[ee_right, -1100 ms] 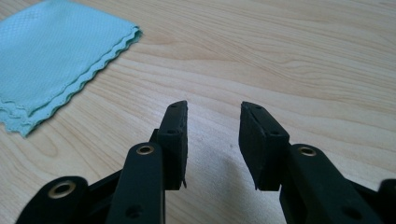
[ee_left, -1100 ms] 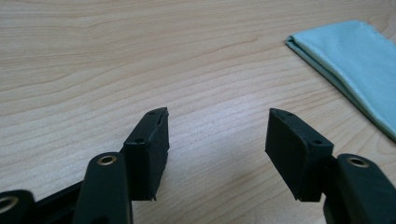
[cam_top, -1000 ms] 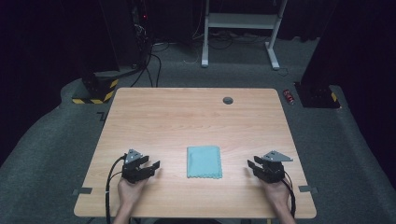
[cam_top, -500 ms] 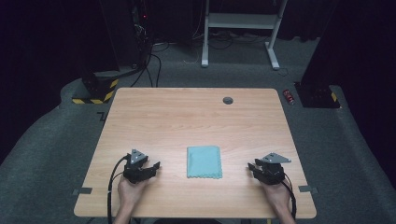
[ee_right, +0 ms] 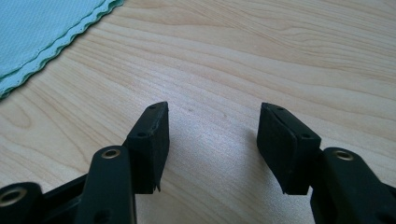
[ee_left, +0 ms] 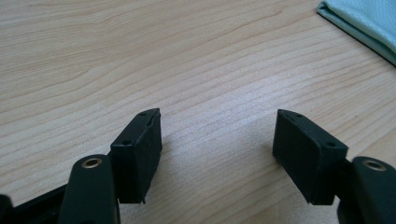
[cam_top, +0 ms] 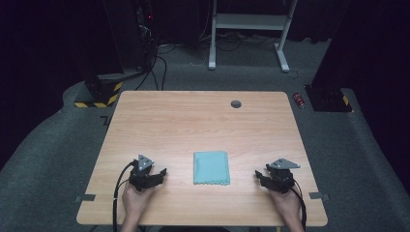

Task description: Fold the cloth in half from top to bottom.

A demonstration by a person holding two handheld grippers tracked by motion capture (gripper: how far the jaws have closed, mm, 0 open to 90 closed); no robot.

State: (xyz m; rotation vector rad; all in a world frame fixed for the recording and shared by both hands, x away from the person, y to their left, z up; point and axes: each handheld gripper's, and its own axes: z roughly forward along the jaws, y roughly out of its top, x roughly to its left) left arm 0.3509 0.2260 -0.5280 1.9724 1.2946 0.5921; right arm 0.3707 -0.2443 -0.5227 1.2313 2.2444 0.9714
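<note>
A folded light-blue cloth (cam_top: 211,167) lies flat on the wooden table (cam_top: 193,121), near the front edge and midway between my hands. My left gripper (cam_top: 159,173) rests on the table to the cloth's left, pointing toward it. Its jaws have just been opening and stand open with only bare wood between them (ee_left: 217,135); the cloth's corner (ee_left: 369,18) lies ahead at the right. My right gripper (cam_top: 258,175) rests to the cloth's right. Its jaws have also just been opening and hold nothing (ee_right: 212,135); the cloth's scalloped edge (ee_right: 37,28) lies ahead at the left.
A dark round grommet (cam_top: 236,104) sits near the table's far edge. On the grey floor beyond lie a red can (cam_top: 300,100), a black stand with yellow-black stripes (cam_top: 99,96), cables, and a white frame's legs (cam_top: 246,21).
Both hands stay in the same places. The right gripper's jaws stand wider apart than before; the left's look slightly wider. The cloth has not moved.
</note>
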